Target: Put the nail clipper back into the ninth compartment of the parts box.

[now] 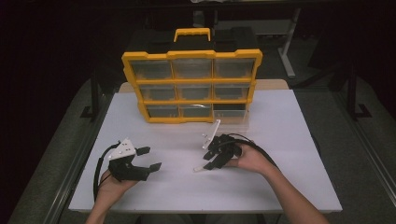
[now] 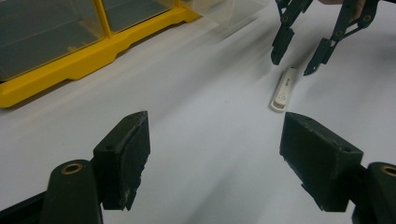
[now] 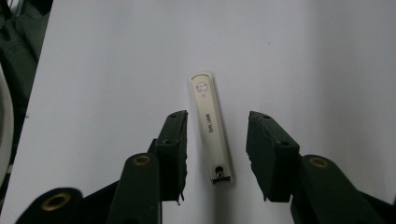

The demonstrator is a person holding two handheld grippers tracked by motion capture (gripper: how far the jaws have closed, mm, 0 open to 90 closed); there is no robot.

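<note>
A slim white stick-shaped item (image 3: 211,126), like a USB stick or clipper with small print on it, lies flat on the white table (image 1: 289,140). My right gripper (image 3: 217,151) is open, its two jaws straddling the near end of the white item without touching it. From the left gripper view the same white item (image 2: 284,88) lies just below the right gripper (image 2: 301,53). My left gripper (image 2: 215,163) is open and holds nothing, resting low over the table at the left (image 1: 149,158). In the high view the right gripper (image 1: 212,161) hovers near the table's middle, above the white item (image 1: 200,168).
A yellow organiser (image 1: 192,86) with clear drawers in three rows stands at the back of the table. Its bottom-right drawer (image 1: 229,114) is pulled out a little. Open table surface lies between and in front of both grippers. The room around the table is dark.
</note>
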